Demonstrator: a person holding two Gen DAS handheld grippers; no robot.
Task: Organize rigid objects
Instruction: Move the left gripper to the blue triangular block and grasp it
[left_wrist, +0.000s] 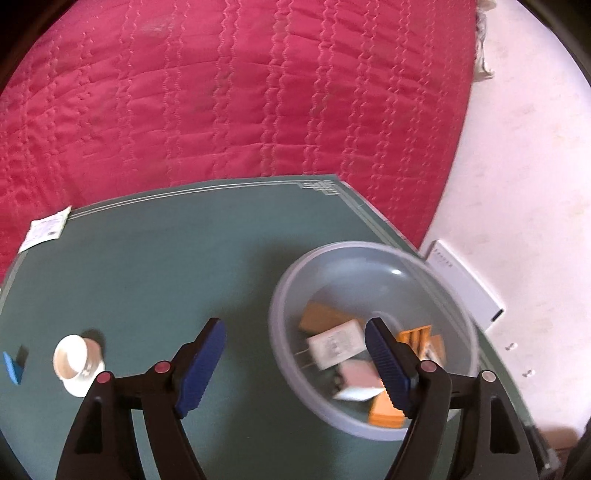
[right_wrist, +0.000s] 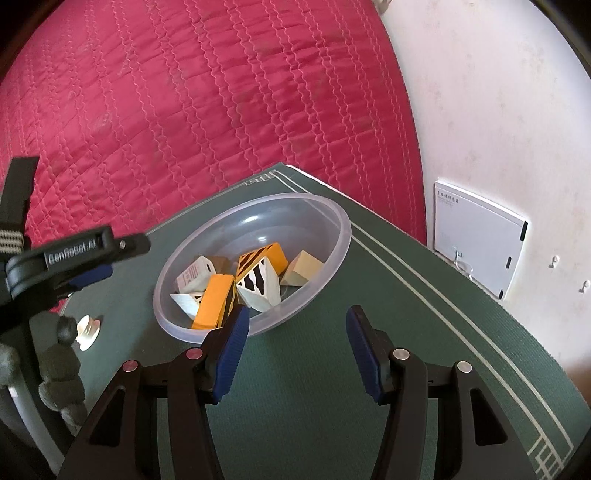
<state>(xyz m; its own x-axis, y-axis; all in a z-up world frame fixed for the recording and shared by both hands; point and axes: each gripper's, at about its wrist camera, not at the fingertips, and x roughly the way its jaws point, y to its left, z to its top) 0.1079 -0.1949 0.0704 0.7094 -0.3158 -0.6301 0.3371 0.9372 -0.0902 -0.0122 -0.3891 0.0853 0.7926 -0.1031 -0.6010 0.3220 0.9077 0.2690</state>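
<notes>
Item: grey bowl (left_wrist: 373, 343) of small boxes (right_wrist: 216, 301); left tongs (left_wrist: 295, 365) apart, empty, right tongs (right_wrist: 295, 354) apart, empty, at its six o'clock rim; risk: knocking bowl off counter (left_wrist: 166, 266)

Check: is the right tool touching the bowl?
Cannot tell. In the right wrist view the right tool is open, and its left pad overlaps the clear bowl's near rim with no visible gap or clear contact.
</notes>
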